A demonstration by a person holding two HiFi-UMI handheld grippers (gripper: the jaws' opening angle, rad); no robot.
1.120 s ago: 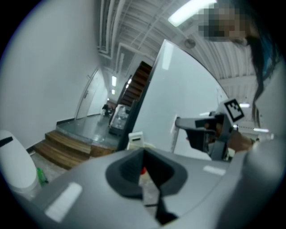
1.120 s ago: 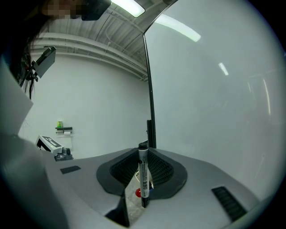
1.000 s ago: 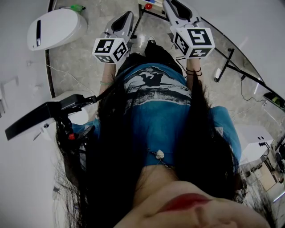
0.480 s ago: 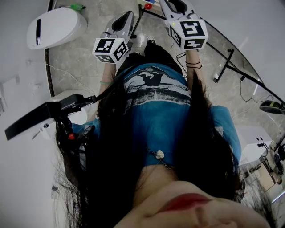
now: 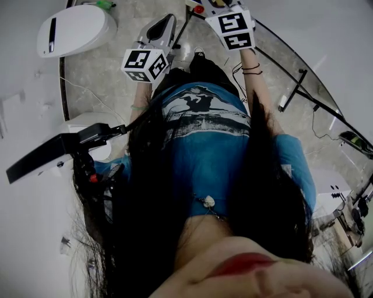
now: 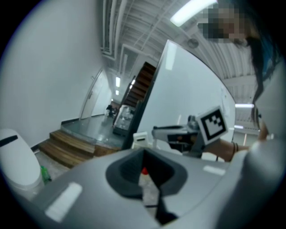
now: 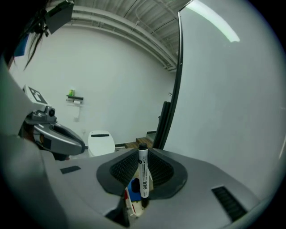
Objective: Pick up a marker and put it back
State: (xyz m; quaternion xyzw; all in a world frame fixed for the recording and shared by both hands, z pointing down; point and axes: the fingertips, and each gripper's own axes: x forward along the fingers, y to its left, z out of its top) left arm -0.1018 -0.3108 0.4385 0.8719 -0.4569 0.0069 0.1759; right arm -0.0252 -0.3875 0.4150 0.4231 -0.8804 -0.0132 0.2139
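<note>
A white marker with a black cap (image 7: 143,171) stands upright between the jaws of my right gripper (image 7: 142,166), which is shut on it. Below it lies a white tray (image 7: 132,201) with red and blue items. In the head view only this gripper's marker cube (image 5: 233,29) shows, at the top edge. My left gripper (image 5: 168,22) is held out beside it, its jaws together with nothing between them; a small red thing (image 6: 144,171) shows past them. The left gripper view also catches the right gripper's body (image 6: 178,133).
A white rounded device (image 5: 76,29) stands on the floor at the upper left, with a green object (image 5: 105,4) near it. A black-framed glass panel (image 5: 300,75) runs along the right. A black arm (image 5: 58,148) juts out at the left of the person.
My right gripper has moved forward, towards the top edge of the head view, with the marker in it. The left gripper has stayed where it was.
</note>
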